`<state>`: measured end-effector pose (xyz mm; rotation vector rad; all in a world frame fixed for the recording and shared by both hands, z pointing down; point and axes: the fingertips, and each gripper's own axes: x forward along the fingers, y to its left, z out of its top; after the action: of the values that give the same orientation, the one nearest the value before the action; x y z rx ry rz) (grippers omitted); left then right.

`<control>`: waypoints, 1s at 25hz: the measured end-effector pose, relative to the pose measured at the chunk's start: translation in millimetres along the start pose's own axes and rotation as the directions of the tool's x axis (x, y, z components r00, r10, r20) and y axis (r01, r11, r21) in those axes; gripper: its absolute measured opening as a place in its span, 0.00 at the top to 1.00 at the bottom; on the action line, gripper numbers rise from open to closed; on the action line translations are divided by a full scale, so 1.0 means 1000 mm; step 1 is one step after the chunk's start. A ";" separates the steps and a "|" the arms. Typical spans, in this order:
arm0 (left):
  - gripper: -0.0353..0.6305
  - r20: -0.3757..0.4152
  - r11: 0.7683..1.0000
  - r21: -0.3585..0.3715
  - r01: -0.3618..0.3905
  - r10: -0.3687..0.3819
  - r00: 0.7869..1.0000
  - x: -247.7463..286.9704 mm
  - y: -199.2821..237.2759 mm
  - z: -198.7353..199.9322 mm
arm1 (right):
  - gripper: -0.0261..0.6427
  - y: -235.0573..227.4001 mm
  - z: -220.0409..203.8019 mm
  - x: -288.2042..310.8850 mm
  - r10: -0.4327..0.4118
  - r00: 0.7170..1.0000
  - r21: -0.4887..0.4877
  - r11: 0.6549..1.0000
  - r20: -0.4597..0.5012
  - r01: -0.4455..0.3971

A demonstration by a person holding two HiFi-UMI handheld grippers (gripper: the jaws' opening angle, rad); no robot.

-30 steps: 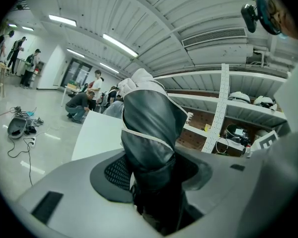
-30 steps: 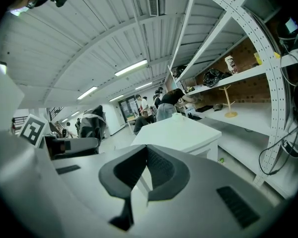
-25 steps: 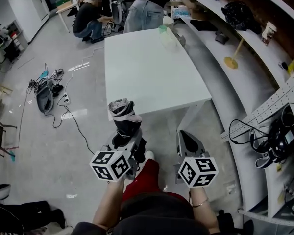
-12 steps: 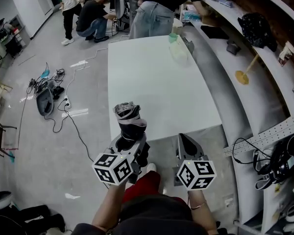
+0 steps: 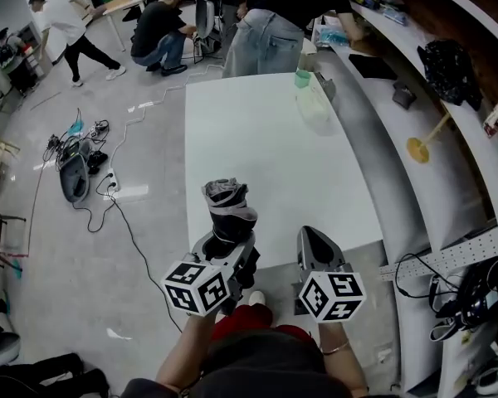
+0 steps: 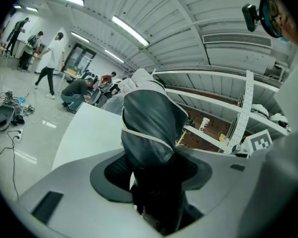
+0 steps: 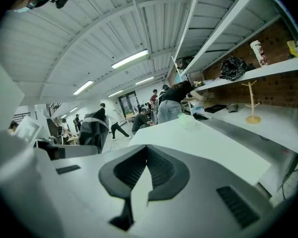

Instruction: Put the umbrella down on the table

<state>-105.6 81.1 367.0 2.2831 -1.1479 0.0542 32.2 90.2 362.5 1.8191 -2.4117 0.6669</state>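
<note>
A folded dark grey umbrella [image 5: 228, 210] with a pale strap stands upright in my left gripper [image 5: 224, 254], whose jaws are shut on its lower part. In the left gripper view the umbrella [image 6: 151, 128] fills the middle, and the left gripper [image 6: 151, 171] clasps it from both sides. Its top hangs over the near edge of the white table [image 5: 266, 139]. My right gripper [image 5: 317, 247] is beside it on the right, just short of that table edge. In the right gripper view the right gripper [image 7: 145, 150] has its pads together at the tip, with nothing between them.
A green cup [image 5: 303, 77] and a clear bag stand at the table's far right. Several people [image 5: 274, 23] work beyond the far end. Long white shelves [image 5: 382, 139] run along the right, with a wooden stand [image 5: 419, 146] on them. Cables and a bag [image 5: 75, 160] lie on the floor at the left.
Both grippers have come forward to the table. Its near edge is now right in front of them, and the umbrella's top has reached over it. The grip is unchanged.
</note>
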 end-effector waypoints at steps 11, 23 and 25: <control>0.61 -0.013 1.000 -0.013 -0.025 0.025 1.000 0.014 0.027 0.014 | 0.93 0.007 0.005 0.034 0.010 1.000 -0.019 1.000 -0.022 -0.010; 0.61 -0.036 0.997 0.002 -0.074 0.074 0.997 0.039 0.046 0.019 | 0.93 -0.007 0.019 0.062 0.012 1.000 -0.055 0.998 -0.028 -0.014; 0.61 -0.047 0.997 0.010 -0.080 0.080 0.996 0.046 0.050 0.020 | 0.93 -0.008 0.020 0.071 0.017 0.999 -0.055 0.998 -0.034 -0.019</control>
<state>-118.5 13.9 387.3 2.2301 -1.2164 0.1429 21.7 16.6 367.2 1.7533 -2.4035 0.6197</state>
